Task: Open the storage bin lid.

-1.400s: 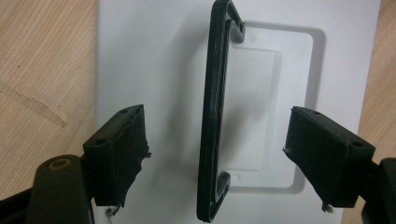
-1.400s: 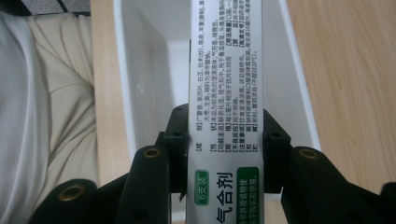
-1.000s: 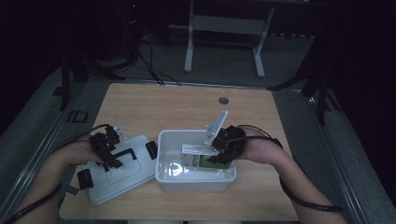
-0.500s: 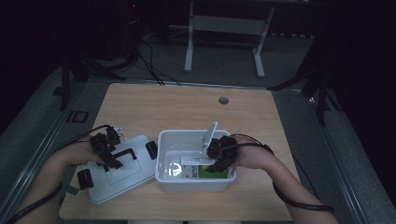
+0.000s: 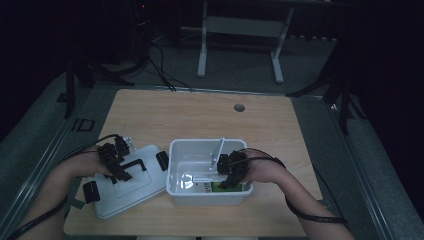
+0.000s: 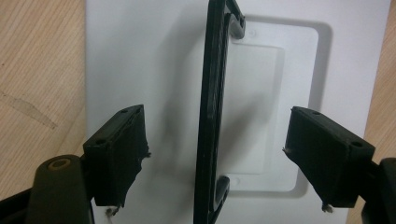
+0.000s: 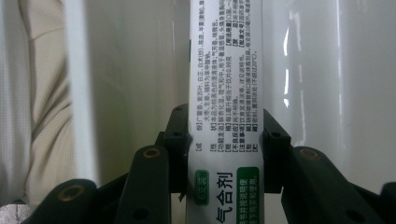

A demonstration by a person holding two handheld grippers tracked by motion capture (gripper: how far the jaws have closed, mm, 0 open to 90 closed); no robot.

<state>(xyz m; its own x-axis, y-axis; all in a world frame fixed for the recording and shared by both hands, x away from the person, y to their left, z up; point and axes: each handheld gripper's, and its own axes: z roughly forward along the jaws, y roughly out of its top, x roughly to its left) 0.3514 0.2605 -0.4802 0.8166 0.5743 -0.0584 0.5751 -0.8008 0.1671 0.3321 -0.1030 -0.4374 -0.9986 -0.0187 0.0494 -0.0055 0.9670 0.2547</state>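
On the left, the left claw (image 5: pixel 116 161) hovers over the white lid (image 5: pixel 131 186) lying flat on the tabletop (image 5: pixel 200 112) just beside the bin. Its jaws stand apart on either side of the lid's black handle (image 6: pixel 211 112), pads clear of it. If they close off-centre, the lid could skid or tip against the bin.

To the right, the white bin (image 5: pixel 180 150) sits open. The right claw (image 5: pixel 227 170) reaches down into it, clamped on a slim white box (image 7: pixel 225 93) printed with Chinese text, which stands tall. A green pack (image 5: pixel 220 187) seems to lie underneath, though it is dim there. Let go while upright, the box may topple or wedge against the wall and block the lid.
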